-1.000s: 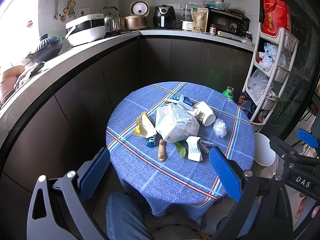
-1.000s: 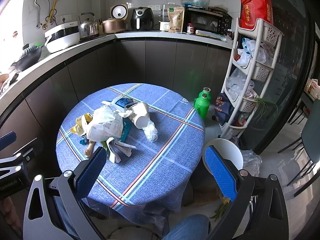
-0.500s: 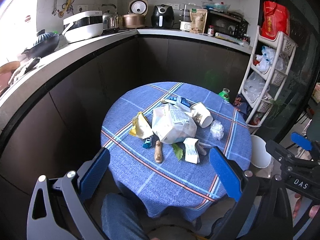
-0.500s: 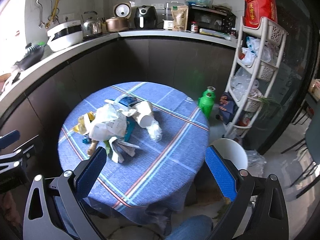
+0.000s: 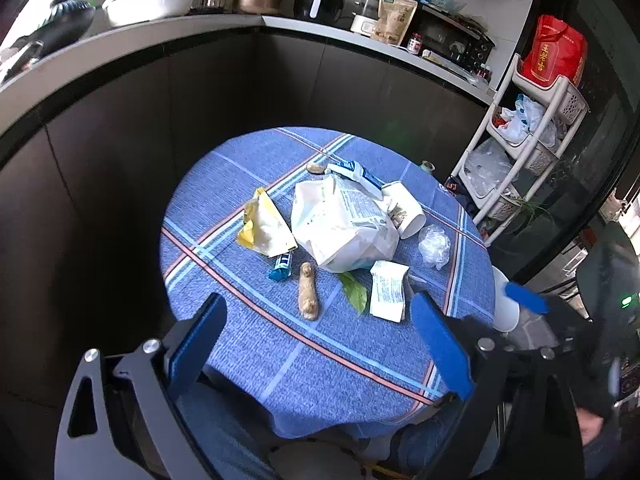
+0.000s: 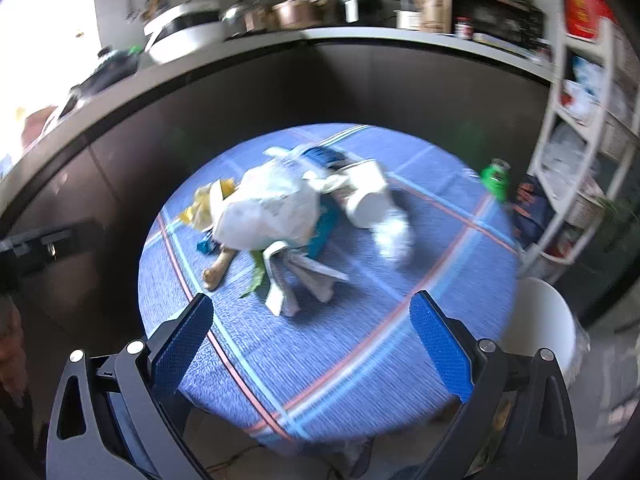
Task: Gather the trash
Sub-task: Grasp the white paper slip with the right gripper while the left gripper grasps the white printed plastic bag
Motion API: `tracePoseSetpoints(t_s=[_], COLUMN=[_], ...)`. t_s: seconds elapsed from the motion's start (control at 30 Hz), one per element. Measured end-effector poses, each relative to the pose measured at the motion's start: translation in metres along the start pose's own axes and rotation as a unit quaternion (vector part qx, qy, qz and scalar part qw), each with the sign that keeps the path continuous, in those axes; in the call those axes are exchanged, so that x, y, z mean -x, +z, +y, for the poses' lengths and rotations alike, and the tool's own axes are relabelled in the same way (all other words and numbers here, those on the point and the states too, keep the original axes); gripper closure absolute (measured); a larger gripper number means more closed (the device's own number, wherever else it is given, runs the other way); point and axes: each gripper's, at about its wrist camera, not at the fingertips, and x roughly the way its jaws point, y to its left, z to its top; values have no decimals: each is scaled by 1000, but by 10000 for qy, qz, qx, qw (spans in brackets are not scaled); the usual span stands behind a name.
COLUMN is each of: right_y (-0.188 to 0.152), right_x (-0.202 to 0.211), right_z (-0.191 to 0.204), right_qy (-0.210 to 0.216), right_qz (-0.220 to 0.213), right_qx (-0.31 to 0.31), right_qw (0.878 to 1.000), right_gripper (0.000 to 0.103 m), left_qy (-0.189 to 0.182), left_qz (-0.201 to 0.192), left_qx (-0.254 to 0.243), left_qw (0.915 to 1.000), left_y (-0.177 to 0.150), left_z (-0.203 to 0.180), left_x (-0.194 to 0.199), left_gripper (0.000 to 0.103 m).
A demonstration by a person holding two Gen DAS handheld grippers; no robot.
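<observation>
L gripper [image 5: 316, 344], blue pads, is hanging spread w/ nothing between, jaws just been closing a bit; R gripper [image 6: 310, 344] is also standing wide, empty. Both are hovering over the near edge of the round table w/ blue plaid cloth [image 5: 280, 360]. Trash is lying mid-table: 1 tan ginger piece [image 5: 307, 291], long axis running near-to-far; 1 green leaf [image 5: 354, 292]; 1 folded white paper carton [image 5: 387, 291]; 1 big crumpled white bag [image 5: 340, 224]; 1 yellow wrapper [image 5: 264, 228]; 1 white paper cup [image 5: 406, 208] on its side, mouth facing right-near; 1 clear plastic wad [image 5: 434, 245]. White bin [image 6: 540, 320] is sitting right of table.
</observation>
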Motion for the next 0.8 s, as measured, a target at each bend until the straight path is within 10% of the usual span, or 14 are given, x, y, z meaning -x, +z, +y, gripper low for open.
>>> tracePoseSetpoints(t_s=[0.3,0.53,0.8], right_y=[15,14,13], right_x=[-72,-78,-50], right_z=[8,-6,-29], right_qy=[89,38,78], right_qz=[215,298,89], right_qx=[417,263,-226], right_qw=[9989,9992,9997], right_gripper=[14,86,96], left_qy=[-283,-375,-242], left_qz=[362,515,732], left_qx=[-474,-1032,-1653], left_qw=[9978,9926,9832], left_y=[22,42,49], left_z=[-5,-23,-44], left_x=[-60,-106,-147], left_gripper=[19,25,40])
